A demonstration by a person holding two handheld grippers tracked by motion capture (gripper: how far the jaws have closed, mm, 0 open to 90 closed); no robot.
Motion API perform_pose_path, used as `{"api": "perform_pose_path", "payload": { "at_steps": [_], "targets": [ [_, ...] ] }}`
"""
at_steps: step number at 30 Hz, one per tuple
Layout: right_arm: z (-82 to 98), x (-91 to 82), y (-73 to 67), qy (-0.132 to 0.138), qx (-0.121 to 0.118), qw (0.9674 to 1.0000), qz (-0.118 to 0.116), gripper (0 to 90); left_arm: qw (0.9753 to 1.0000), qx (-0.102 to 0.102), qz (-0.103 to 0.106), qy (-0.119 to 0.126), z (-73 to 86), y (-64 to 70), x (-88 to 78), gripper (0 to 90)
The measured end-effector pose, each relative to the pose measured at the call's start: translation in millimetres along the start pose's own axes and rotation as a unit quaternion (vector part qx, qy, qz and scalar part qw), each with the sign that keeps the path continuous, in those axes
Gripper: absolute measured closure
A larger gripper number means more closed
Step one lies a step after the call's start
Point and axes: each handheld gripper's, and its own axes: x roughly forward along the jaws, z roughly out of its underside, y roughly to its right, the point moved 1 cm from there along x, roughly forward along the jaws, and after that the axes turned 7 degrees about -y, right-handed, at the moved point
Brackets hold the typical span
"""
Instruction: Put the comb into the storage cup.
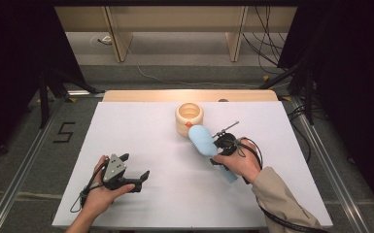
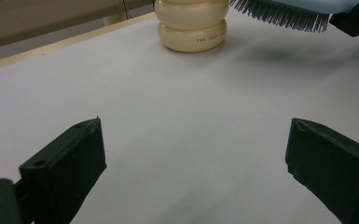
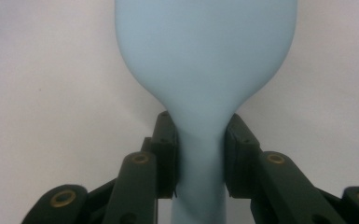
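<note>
Pale blue hairbrush (image 1: 203, 140) held over the bench (image 1: 141, 131), just short of the cream ringed holder (image 1: 189, 118).

Smooth oval back up, dark bristles down. The right gripper (image 3: 200, 154) has its fingers (image 3: 165, 154) clamped on the narrow neck where the head meets the handle. The brush's long axis runs from the hand toward the holder, head leading. The left gripper (image 1: 136, 170) rests well apart from the holder, fingers wide, nothing between them.
</note>
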Motion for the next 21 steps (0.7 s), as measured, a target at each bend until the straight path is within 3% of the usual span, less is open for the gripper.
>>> {"api": "perform_pose_path", "payload": {
  "at_steps": [10,21],
  "targets": [
    [-0.5,-5.3,1.0,0.028,0.005,0.9995,-0.01,70.1,1.0,-0.001,0.001,0.0,-0.4,0.7,0.8,4.4],
    [-1.1,-12.1,1.7,0.081,0.017,0.9964,-0.015,70.1,1.0,0.002,0.002,0.0,-0.6,1.9,1.7,4.7]
  ]
}}
